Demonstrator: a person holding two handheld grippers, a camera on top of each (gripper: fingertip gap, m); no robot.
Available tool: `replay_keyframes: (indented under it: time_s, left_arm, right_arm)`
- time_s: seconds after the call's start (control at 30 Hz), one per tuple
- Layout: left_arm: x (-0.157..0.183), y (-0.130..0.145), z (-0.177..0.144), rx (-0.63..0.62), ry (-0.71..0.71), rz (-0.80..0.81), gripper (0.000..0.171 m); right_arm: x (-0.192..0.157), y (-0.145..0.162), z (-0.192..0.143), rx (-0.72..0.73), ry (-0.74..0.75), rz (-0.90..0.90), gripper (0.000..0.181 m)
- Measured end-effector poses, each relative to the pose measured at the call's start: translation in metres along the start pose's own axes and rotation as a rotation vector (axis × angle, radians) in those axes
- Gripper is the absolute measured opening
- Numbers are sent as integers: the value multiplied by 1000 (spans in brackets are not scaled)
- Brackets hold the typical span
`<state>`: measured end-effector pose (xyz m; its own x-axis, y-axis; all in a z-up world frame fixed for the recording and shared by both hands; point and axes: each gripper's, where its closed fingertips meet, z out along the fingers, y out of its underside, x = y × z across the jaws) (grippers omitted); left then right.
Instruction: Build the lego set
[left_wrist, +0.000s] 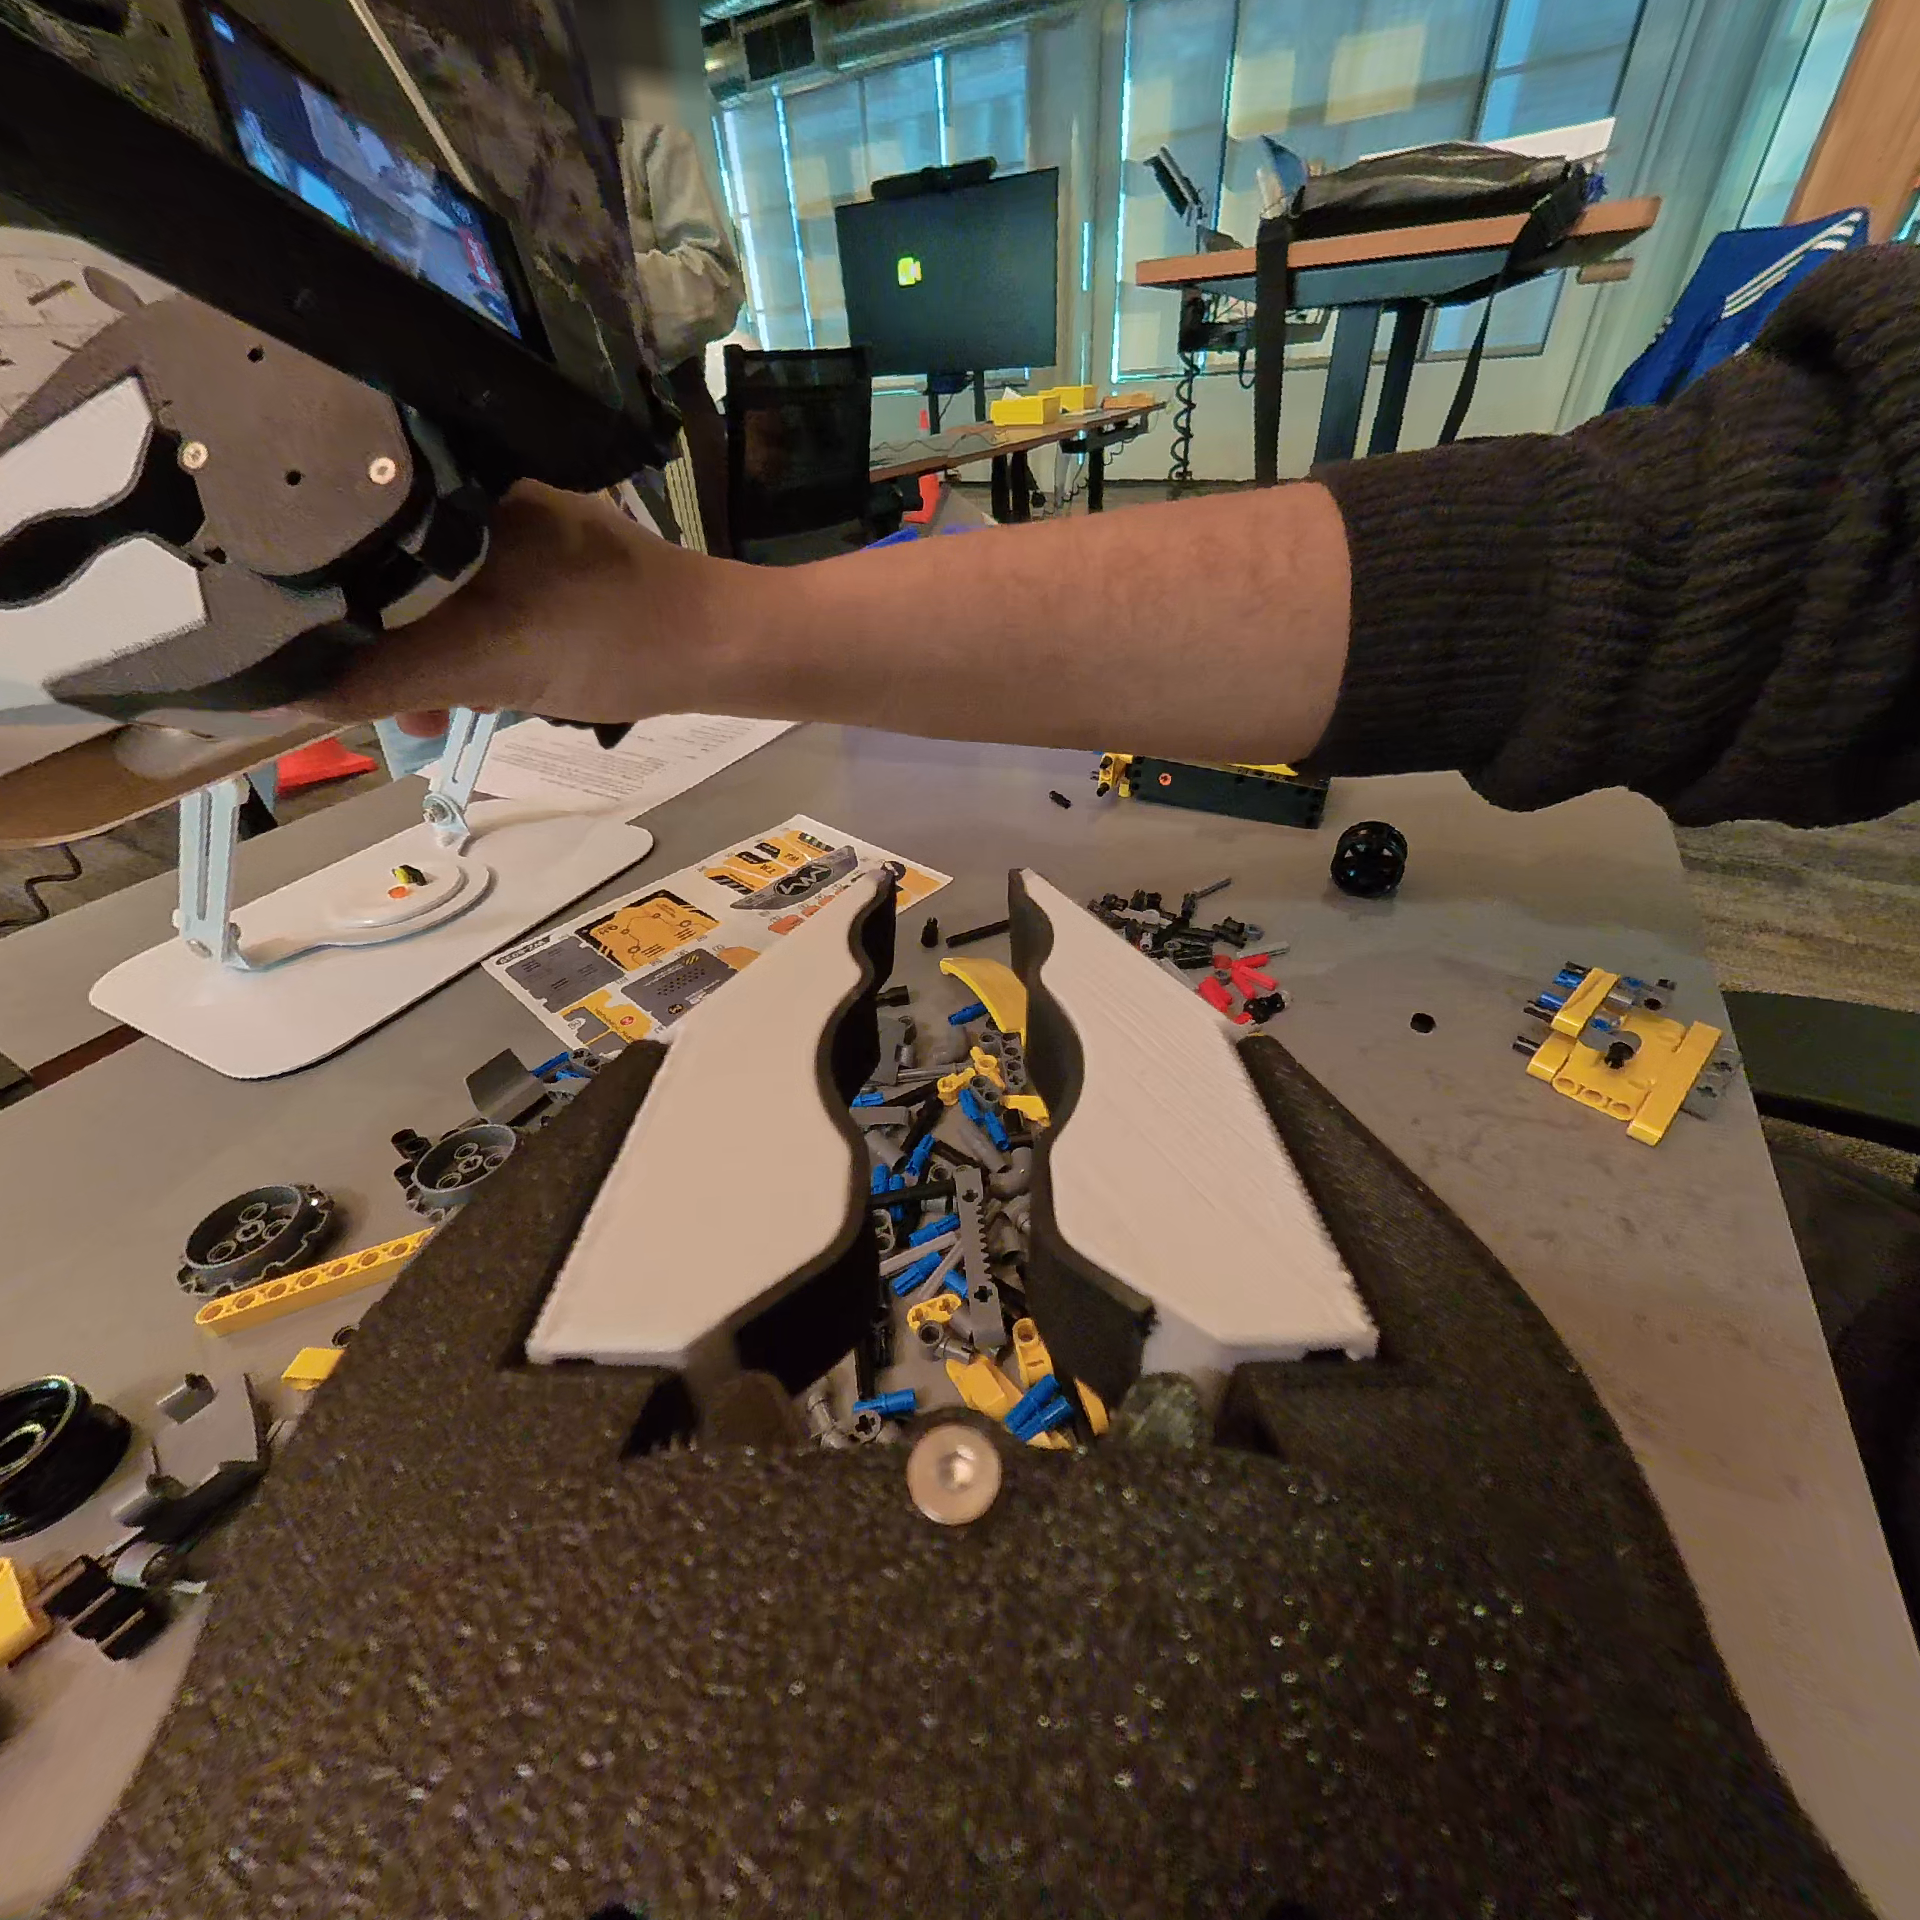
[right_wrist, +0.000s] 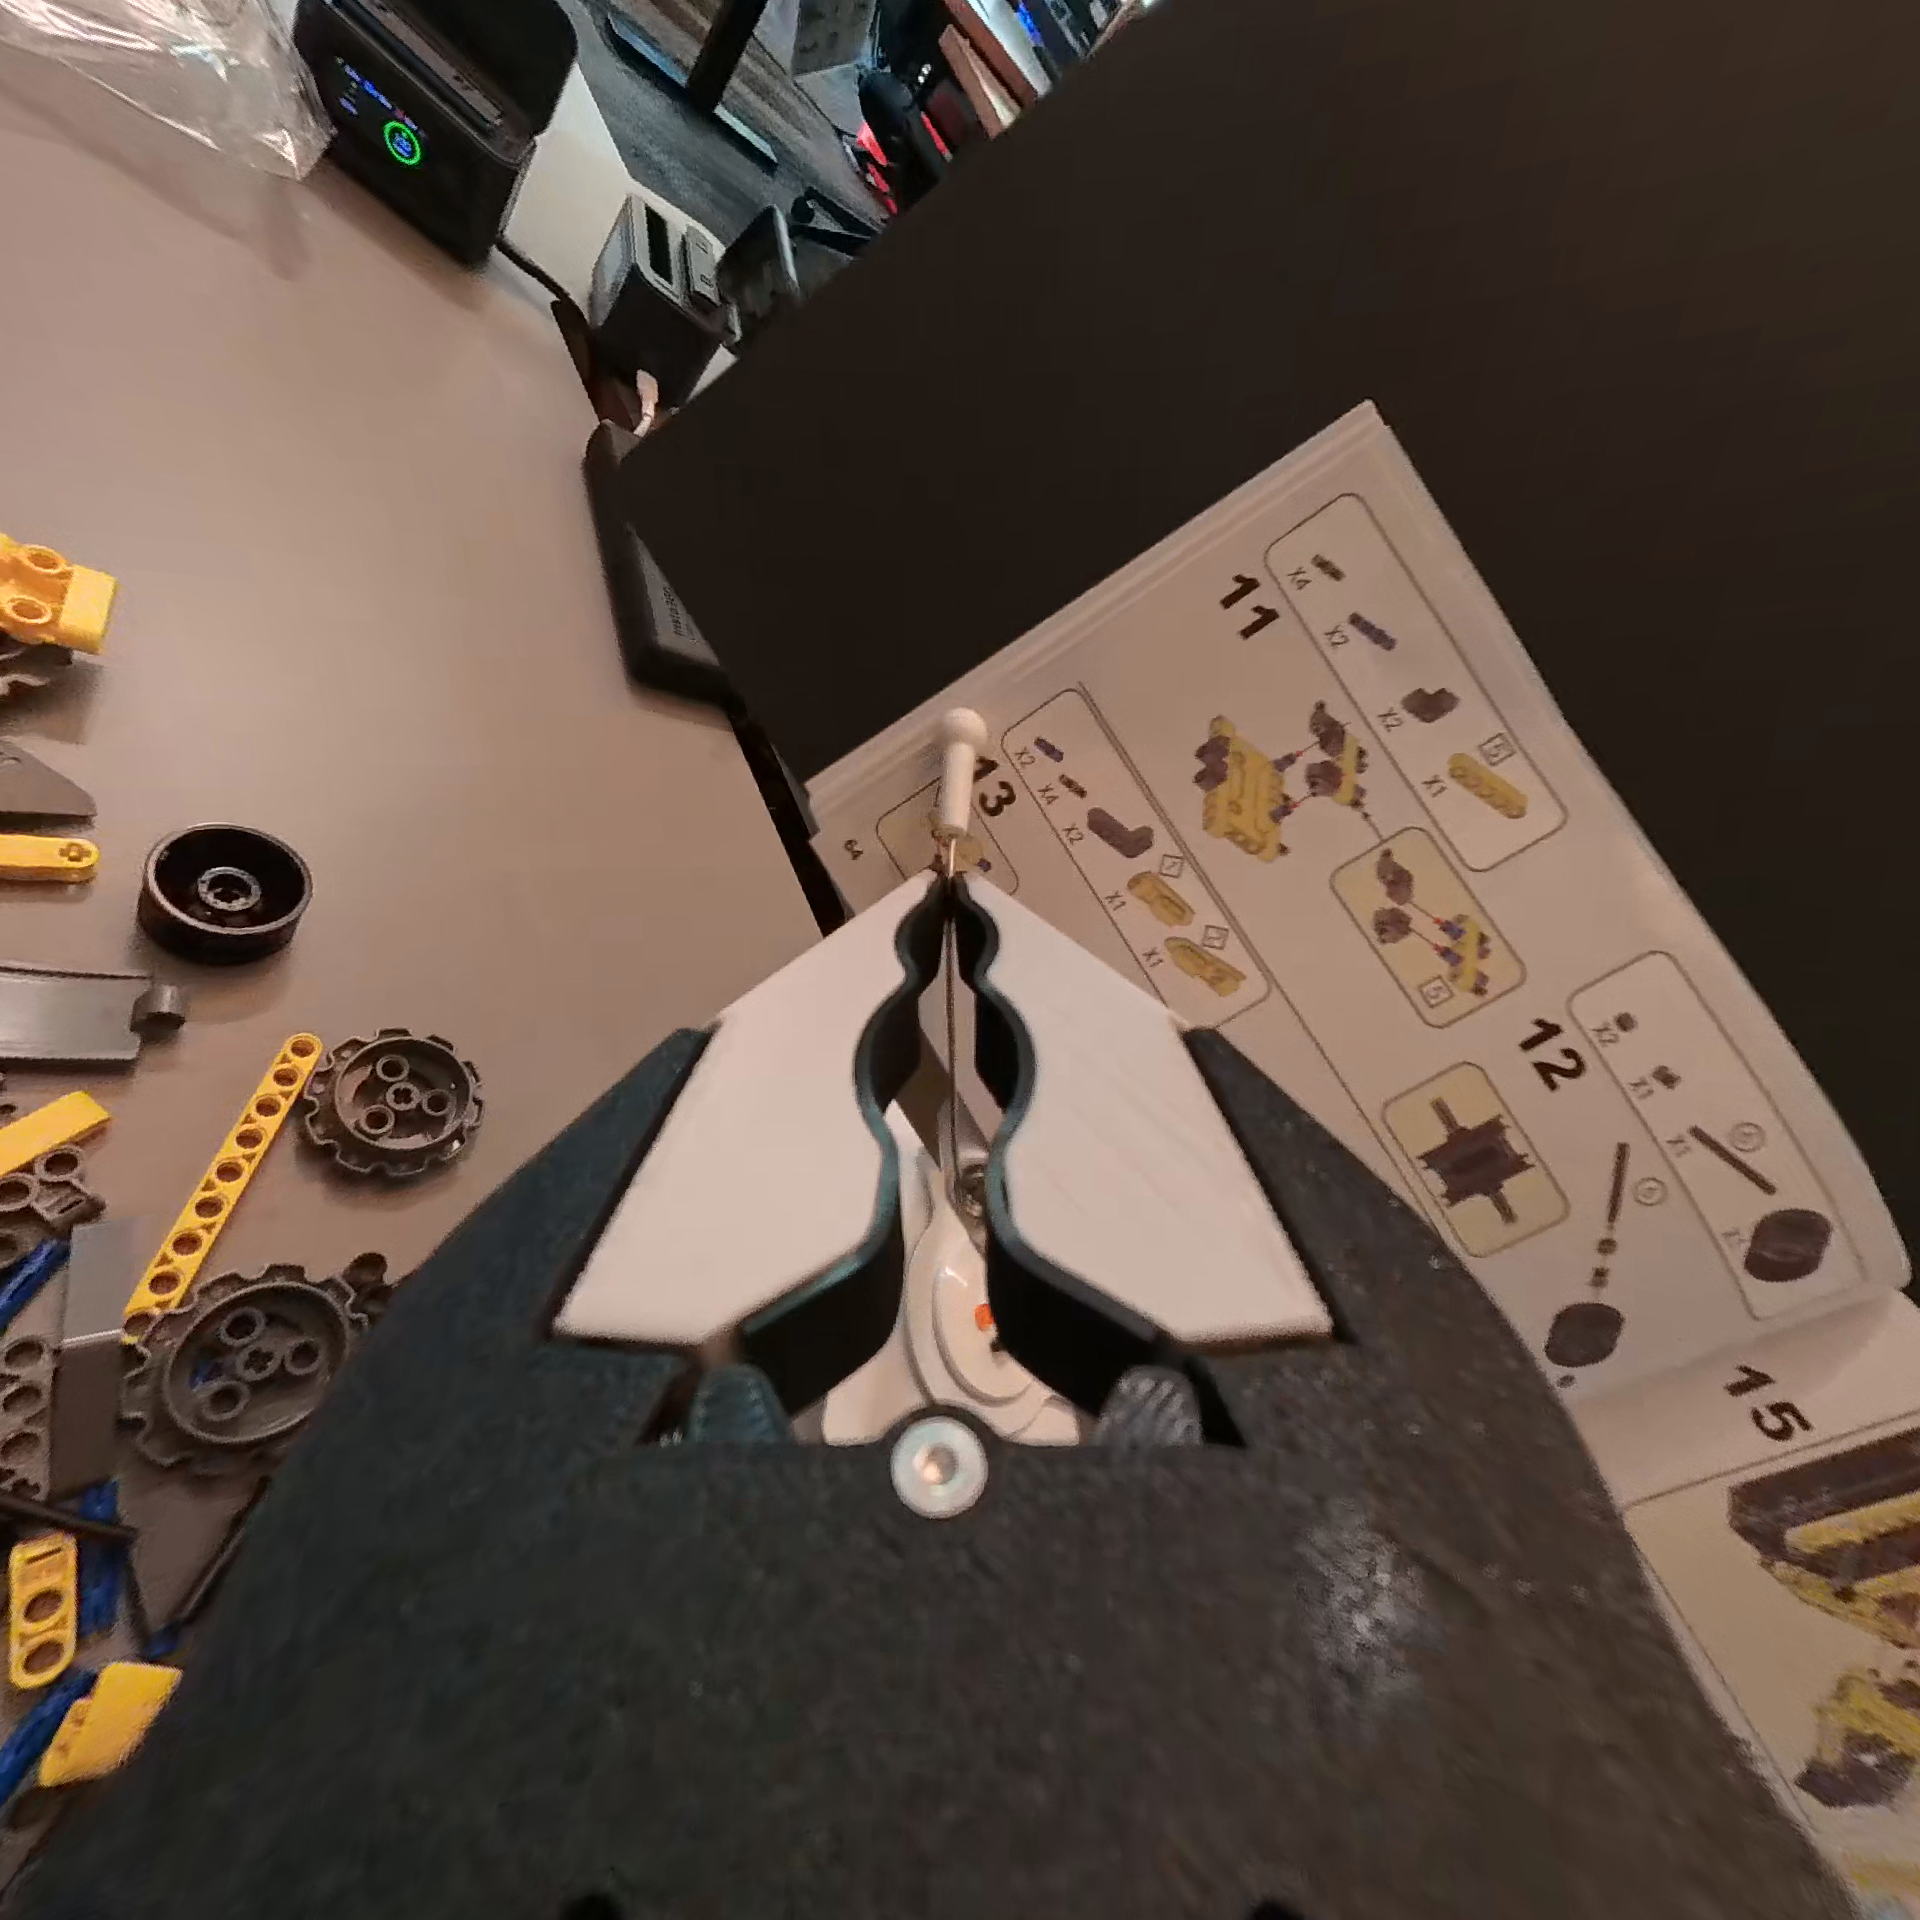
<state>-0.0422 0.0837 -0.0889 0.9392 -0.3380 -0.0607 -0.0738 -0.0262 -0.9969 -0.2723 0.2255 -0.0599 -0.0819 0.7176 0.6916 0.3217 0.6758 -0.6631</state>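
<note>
My left gripper (left_wrist: 951, 883) is open and empty, low over a heap of small blue, grey and yellow building pieces (left_wrist: 956, 1174) that shows between its white fingers (left_wrist: 727, 1143). My right gripper (right_wrist: 948, 883) is shut on a thin metal page-holder wire (right_wrist: 952, 997) with a white tip (right_wrist: 961, 753), on a white book stand (right_wrist: 956, 1320). The wire lies over an open instruction booklet (right_wrist: 1455, 935). In the left wrist view the right gripper's body (left_wrist: 281, 468) is at the upper left, held by a hand (left_wrist: 561, 613) above the stand's base (left_wrist: 343, 935).
A sticker sheet (left_wrist: 707, 935), black wheel (left_wrist: 1369, 858), yellow sub-assembly (left_wrist: 1621, 1060), grey gears (left_wrist: 255, 1236) and a yellow beam (left_wrist: 312, 1283) lie on the grey table. A forearm (left_wrist: 1039, 623) crosses above it. A black board (right_wrist: 1351, 312) backs the booklet; a black device (right_wrist: 426, 125) stands far left. My right fingertips sit around 25 centimeters from my left ones.
</note>
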Motion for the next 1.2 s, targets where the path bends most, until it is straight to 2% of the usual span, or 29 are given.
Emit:
replay_keyframes:
  time_s: [0.57,0.67,0.8,0.97,1.2]
  left_arm:
    - [0,1,0,-3,4,-6,21]
    - [0,1,1,-6,5,-3,21]
    - [0,1,0,-4,8,-4,21]
    - [0,1,0,-3,11,-6,21]
    - [0,1,0,-4,10,-7,21]
  right_arm:
    - [-9,4,1,-4,-37,-21,2]
    - [-11,3,0,0,-55,-21,18]
    - [-10,-5,-10,50,-48,-29,23]
    - [11,-13,-30,104,-13,44,23]
    - [52,13,-57,62,71,87,23]
